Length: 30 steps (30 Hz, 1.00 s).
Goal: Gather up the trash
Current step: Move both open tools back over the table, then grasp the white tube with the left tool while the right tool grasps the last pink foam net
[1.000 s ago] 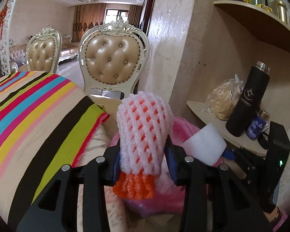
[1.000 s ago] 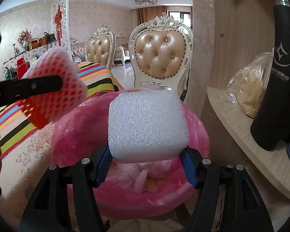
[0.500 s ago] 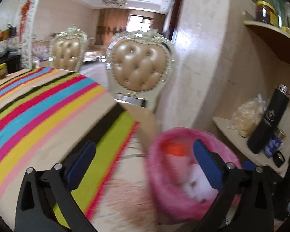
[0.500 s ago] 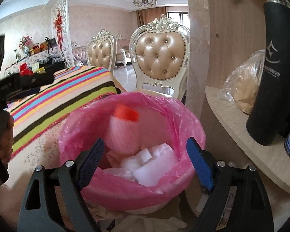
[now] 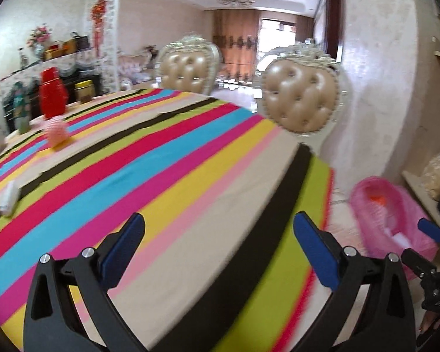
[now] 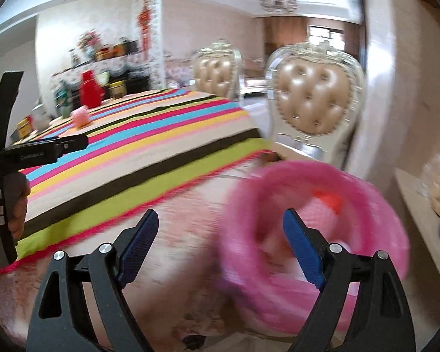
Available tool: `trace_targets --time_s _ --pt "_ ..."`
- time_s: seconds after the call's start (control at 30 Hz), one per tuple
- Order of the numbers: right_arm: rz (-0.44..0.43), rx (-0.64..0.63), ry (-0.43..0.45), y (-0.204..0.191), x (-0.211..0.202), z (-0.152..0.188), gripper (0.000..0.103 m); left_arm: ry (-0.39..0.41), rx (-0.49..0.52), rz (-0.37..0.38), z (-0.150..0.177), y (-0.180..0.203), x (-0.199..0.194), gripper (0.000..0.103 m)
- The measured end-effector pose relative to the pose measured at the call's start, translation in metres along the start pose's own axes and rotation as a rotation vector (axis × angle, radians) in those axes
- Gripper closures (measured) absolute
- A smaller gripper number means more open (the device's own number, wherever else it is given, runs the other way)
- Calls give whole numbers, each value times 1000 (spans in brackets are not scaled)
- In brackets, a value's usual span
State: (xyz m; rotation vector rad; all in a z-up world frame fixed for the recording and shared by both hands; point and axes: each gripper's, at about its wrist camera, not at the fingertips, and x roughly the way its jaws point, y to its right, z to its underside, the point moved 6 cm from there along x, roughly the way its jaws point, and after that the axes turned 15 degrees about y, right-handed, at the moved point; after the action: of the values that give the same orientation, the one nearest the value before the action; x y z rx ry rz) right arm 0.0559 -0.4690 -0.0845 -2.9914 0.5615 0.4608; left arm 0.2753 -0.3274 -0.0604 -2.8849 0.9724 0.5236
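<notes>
both claws have just sprung wide and hold nothing. the left gripper [image 5: 218, 252] hangs over the striped tablecloth [image 5: 167, 176], bin [image 5: 393, 217] at three o'clock. the right gripper [image 6: 220, 243] has the bin [image 6: 316, 234] at two o'clock.

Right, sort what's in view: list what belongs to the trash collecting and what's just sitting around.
Part of the job:
- pink-lined bin, foam scraps already inside
- pink foam net on the striped tablecloth
- small white scrap near the cloth's left edge
- left gripper and right gripper, both open and empty

Just lying about:
- red container
- padded chairs
- bagged food on the shelf
</notes>
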Motion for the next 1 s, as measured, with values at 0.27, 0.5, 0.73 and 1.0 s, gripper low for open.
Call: trace_targets --time_s 0.27,0.5,0.73,1.0 --pt "-170 -90 -15 -102 26 -11 21 -12 -63 -189 4 -118 -37 5" --pt "-296 -168 -41 -177 49 -18 21 -61 -48 -357 14 -214 -58 5" --pt "-409 -239 -55 -244 86 -35 21 -120 -100 -507 32 -309 -59 5" --pt "-438 -211 -84 -303 168 -62 21 -152 -132 -558 30 -369 -22 8"
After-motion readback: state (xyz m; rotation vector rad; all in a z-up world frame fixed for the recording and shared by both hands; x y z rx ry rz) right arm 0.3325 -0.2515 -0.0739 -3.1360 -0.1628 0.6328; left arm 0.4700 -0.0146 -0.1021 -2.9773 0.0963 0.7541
